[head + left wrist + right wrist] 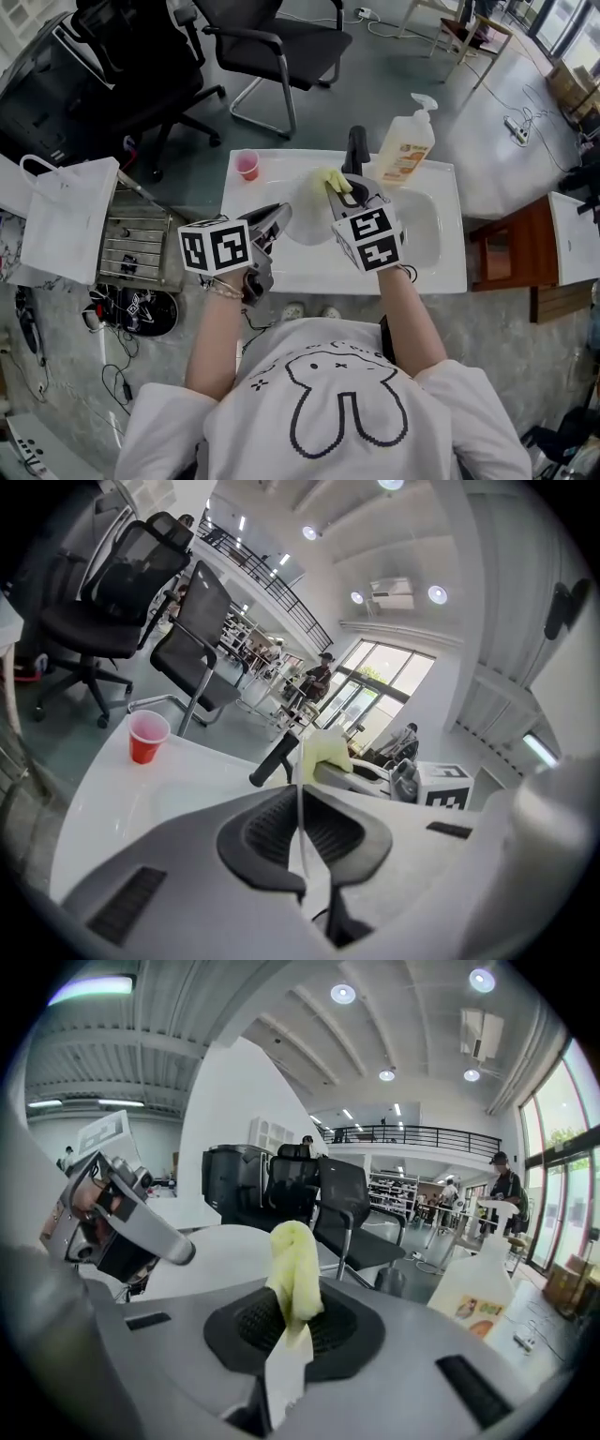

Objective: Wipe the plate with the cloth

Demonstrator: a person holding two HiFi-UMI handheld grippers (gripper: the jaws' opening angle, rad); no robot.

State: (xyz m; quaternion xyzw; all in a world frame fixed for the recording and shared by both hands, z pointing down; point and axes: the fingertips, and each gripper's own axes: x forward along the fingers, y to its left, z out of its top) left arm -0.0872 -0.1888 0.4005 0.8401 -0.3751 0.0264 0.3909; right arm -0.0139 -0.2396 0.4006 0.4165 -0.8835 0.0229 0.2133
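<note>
Now gripping plate (307, 230) by its rim w/ L gripper (277, 218), edge-on above sink (427, 225) — yellow cloth (337, 176) pinched in R gripper (336, 190), just right of plate's far edge. Next, prob.: press cloth leftward onto face. Face seen in head view only; in L gripper view, just a thin rim betw. jaws.

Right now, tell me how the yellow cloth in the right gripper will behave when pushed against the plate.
Likely floppy: the cloth bunches above the fingers of the right gripper, its tip curling over, so it should fold flat against the plate. Probably light, since a narrow pinch carries it. Its soft look suggests it may drag rather than slide.
</note>
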